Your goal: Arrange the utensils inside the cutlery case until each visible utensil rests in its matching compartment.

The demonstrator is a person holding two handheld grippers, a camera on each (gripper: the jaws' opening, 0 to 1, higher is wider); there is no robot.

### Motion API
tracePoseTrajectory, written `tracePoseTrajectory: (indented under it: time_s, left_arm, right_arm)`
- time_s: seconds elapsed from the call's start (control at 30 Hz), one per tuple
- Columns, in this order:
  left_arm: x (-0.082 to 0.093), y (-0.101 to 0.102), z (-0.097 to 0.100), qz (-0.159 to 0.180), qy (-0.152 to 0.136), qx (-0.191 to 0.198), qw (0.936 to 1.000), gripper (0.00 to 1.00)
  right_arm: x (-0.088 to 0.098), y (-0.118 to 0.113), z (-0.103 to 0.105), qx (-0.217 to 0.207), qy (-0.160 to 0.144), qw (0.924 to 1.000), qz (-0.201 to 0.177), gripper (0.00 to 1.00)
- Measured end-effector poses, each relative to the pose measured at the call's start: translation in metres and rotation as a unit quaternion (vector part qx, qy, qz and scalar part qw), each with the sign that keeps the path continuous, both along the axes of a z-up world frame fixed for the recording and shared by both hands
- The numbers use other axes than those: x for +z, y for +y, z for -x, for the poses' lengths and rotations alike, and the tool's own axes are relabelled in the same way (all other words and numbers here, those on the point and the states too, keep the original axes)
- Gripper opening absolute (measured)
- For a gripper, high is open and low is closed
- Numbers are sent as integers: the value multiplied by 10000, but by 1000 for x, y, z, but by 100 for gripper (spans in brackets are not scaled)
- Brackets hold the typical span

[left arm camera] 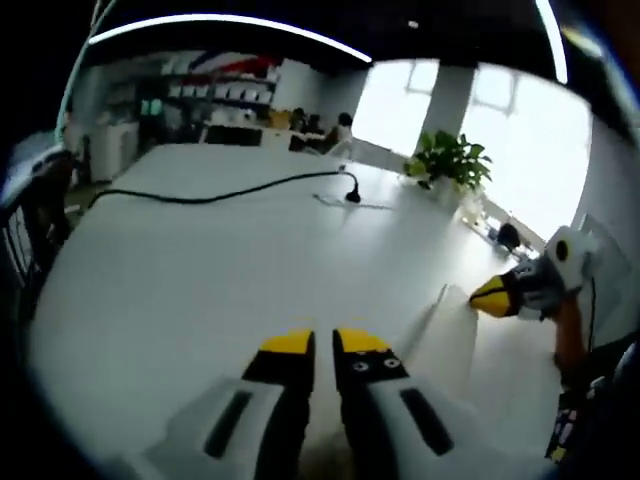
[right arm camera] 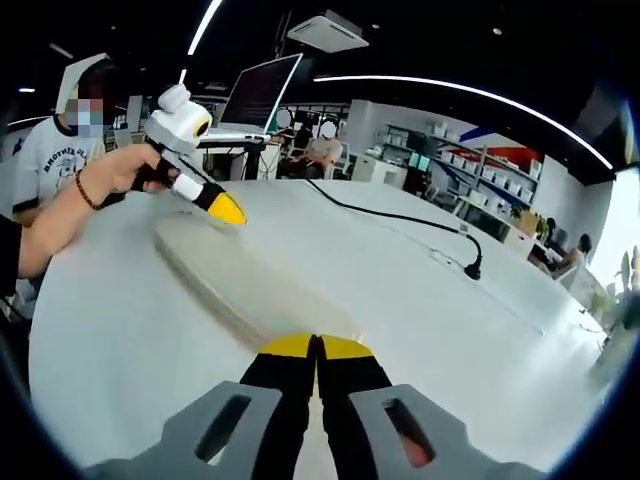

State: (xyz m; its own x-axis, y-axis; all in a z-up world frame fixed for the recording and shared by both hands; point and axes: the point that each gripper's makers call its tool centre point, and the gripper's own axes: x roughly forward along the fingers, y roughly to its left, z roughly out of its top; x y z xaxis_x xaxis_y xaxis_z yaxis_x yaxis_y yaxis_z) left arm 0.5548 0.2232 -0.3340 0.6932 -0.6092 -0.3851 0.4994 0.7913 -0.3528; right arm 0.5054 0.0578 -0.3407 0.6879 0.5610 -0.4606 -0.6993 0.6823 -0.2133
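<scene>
over the white table, both grippers' fingers sit pressed together (holding nothing) beside the cutlery case.

It was an open office: a long white table, an open laptop, wall shelves, and people seated at desks.

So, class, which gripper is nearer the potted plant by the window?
Right. The right gripper is at the end of the flat case towards the potted plant. The left gripper is at the case's opposite end, further from the plant.
</scene>
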Motion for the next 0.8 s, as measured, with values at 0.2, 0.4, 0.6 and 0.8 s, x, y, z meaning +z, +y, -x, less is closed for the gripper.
tracePoseTrajectory:
  time_s: [0.2,0.4,0.6,0.8]
  left_arm:
    - [32,-2,14,381,-293,-363,9982,6]
    - [35,-7,38,-169,-363,-795,9960,4]
    - [30,5,56,-732,114,-1182,9902,3]
    - [26,8,70,-1576,452,-1779,9703,3]
  right_arm:
    - [-1,1,0,-29,-12,10000,-21,0]
    - [-1,2,1,172,-162,9996,168,0]
    - [-3,4,3,494,177,9958,754,0]
    - [-6,7,3,969,501,9826,1504,0]
